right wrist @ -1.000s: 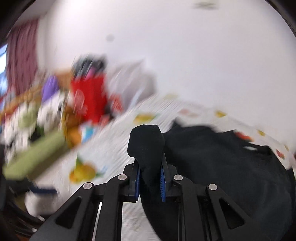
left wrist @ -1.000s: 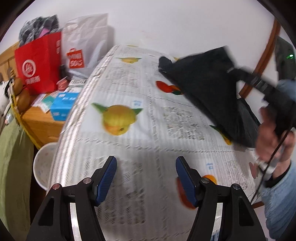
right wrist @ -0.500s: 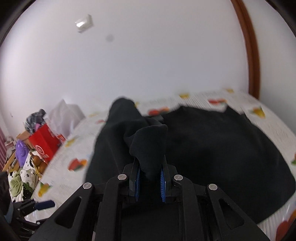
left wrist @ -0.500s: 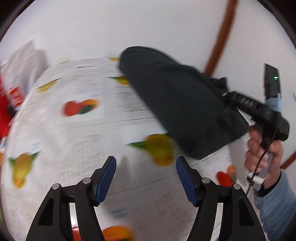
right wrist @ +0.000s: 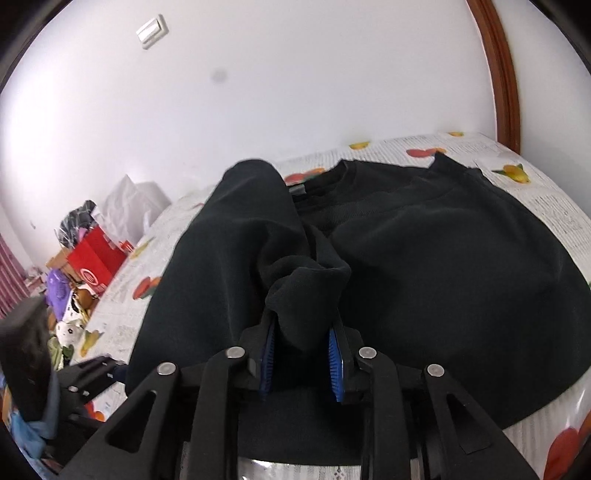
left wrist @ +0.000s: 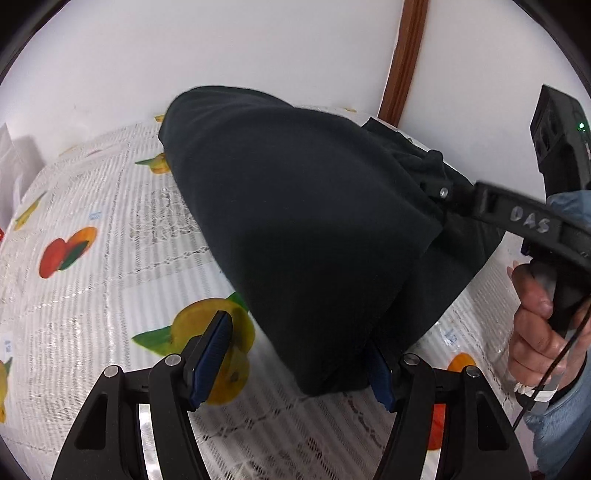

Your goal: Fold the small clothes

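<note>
Black sweatshirt (right wrist: 443, 258) spread over far right part of fruit-print tablecloth (left wrist: 92, 295), collar toward wall-side edge; left half of cloth bare. Right gripper (right wrist: 301, 350) just been opening, jaws partly apart, folded sleeve bunch loose between blue pads (right wrist: 334, 354). Left gripper (left wrist: 303, 362) wide apart, hem fold between its pads, unclamped.

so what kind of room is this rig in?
Most likely a lived-in home room, not a lab. A fruit-print tablecloth covers the table under the black sweatshirt, a red shopping bag sits amid clutter at the far end, and a light switch is on the plain wall.
</note>
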{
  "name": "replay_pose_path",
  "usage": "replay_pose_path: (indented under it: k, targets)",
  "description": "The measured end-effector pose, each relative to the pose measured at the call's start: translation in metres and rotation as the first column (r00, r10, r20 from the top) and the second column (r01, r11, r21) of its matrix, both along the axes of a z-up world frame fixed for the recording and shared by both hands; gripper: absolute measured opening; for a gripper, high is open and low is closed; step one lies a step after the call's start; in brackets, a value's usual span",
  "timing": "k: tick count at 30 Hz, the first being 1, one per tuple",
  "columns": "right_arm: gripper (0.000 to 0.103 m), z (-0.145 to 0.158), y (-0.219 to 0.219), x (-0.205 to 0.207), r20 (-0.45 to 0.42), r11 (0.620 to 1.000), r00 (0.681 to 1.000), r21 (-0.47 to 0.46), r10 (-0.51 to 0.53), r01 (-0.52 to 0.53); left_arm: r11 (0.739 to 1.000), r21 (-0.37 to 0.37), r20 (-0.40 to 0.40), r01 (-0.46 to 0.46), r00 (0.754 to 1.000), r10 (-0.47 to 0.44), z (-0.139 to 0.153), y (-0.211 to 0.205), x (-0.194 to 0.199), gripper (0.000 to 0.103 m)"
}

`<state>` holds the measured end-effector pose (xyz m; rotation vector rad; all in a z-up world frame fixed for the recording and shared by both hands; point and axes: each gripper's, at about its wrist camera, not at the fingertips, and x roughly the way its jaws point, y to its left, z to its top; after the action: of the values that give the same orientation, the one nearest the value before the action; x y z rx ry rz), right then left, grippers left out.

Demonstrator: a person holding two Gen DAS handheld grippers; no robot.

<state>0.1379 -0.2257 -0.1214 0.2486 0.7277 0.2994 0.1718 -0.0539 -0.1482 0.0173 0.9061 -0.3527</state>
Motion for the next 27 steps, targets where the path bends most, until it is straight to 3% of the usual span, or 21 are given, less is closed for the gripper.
replay_pose_path:
  k: [1, 3, 5, 6, 7, 8, 14, 19, 27]
  targets:
    - [0.042, 0.002, 0.000, 0.002, 0.000, 1.000, 1.000, 0.008, 0.010, -0.010, 1.000, -0.010, -0.005, -0.006, 1.000, 0.006, 0.000, 0.001, 0.002, 0.065]
    - [0.055, 0.003, 0.001, 0.009, -0.007, 0.999, 0.999, 0.039, 0.031, -0.031, 1.000, -0.025, -0.009, -0.017, 1.000, 0.017, 0.000, 0.002, 0.004, 0.063]
    - [0.055, 0.001, 0.002, 0.020, -0.013, 0.999, 1.000, 0.036, 0.024, -0.024, 0.999, -0.047, -0.011, -0.019, 1.000, 0.019, 0.000, 0.003, 0.006, 0.048]
    - [0.048, 0.000, 0.003, 0.023, -0.013, 1.000, 1.000, 0.015, 0.015, -0.015, 0.998, -0.052, -0.008, -0.022, 1.000, 0.022, 0.000, 0.003, 0.005, 0.048]
    - [0.025, -0.002, 0.005, 0.026, -0.006, 1.000, 1.000, -0.022, 0.010, -0.011, 0.999, -0.051, 0.000, -0.019, 1.000, 0.019, 0.001, 0.003, 0.005, 0.043]
    - [0.023, -0.006, 0.009, 0.029, -0.008, 0.998, 1.000, -0.065, 0.019, -0.020, 0.999, -0.043, 0.015, -0.017, 1.000, 0.017, 0.003, 0.003, 0.003, 0.037]
    - [0.020, -0.017, 0.026, 0.042, -0.018, 0.992, 0.999, -0.118, 0.040, -0.042, 0.997, -0.052, 0.033, -0.061, 0.997, 0.063, 0.008, 0.024, 0.002, 0.023]
    - [0.020, -0.017, 0.053, 0.052, -0.025, 0.987, 0.995, -0.125, 0.096, -0.099, 0.989, -0.090, 0.026, -0.120, 0.992, 0.122, 0.013, 0.055, -0.007, 0.021]
    - [0.020, -0.017, 0.115, 0.066, -0.035, 0.977, 0.982, -0.108, 0.184, -0.186, 0.974, -0.084, 0.013, -0.210, 0.977, 0.211, 0.017, 0.117, -0.025, 0.021]
